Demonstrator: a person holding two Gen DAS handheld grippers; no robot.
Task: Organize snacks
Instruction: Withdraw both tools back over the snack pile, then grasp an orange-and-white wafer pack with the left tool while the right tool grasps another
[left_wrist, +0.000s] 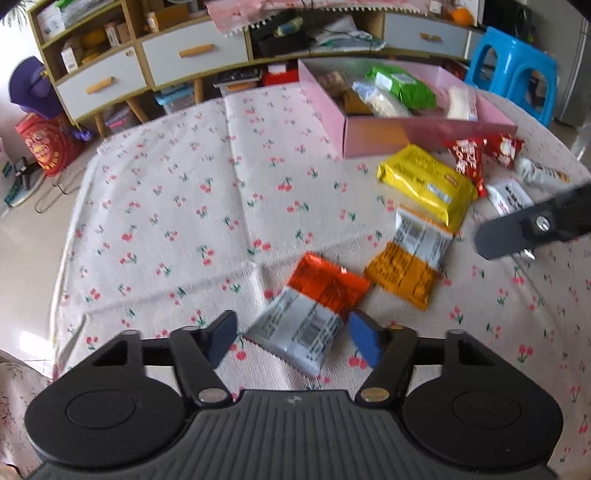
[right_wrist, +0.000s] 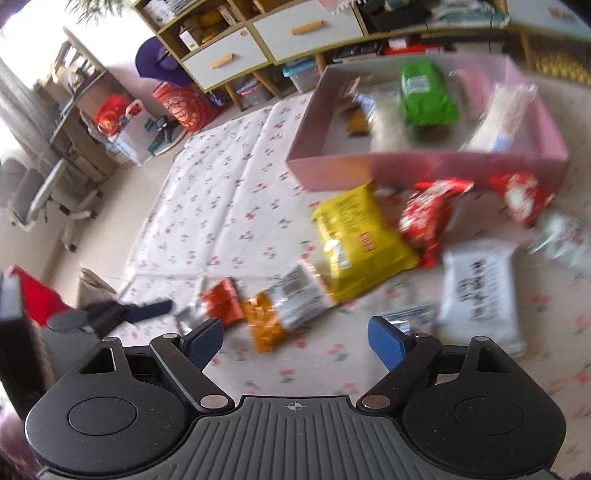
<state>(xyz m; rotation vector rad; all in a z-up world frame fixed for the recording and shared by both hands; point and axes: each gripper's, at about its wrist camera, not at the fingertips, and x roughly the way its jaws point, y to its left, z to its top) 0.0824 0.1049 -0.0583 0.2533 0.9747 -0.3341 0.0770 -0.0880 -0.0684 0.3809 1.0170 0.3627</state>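
Note:
An orange-and-silver snack packet (left_wrist: 310, 314) lies on the cherry-print cloth between the fingers of my left gripper (left_wrist: 291, 321). The jaws stand partly apart, with a small gap at the left pad. A yellow-orange and silver packet (left_wrist: 410, 266) lies just beyond, then a big yellow pack (left_wrist: 424, 181), two red packets (left_wrist: 467, 158) and a white packet (left_wrist: 509, 199). The pink box (left_wrist: 406, 133) behind them holds a green pack and others. My right gripper (right_wrist: 293, 325) is open over the cloth, the yellow-orange packet (right_wrist: 266, 325) near its left finger and the white packet (right_wrist: 476, 291) to its right.
A blue stool (left_wrist: 513, 70) stands behind the box on the right. A low cabinet with white drawers (left_wrist: 184, 55) runs along the back. The cloth's left edge drops to the floor, where red bags (right_wrist: 181, 107) and an office chair (right_wrist: 37, 195) stand.

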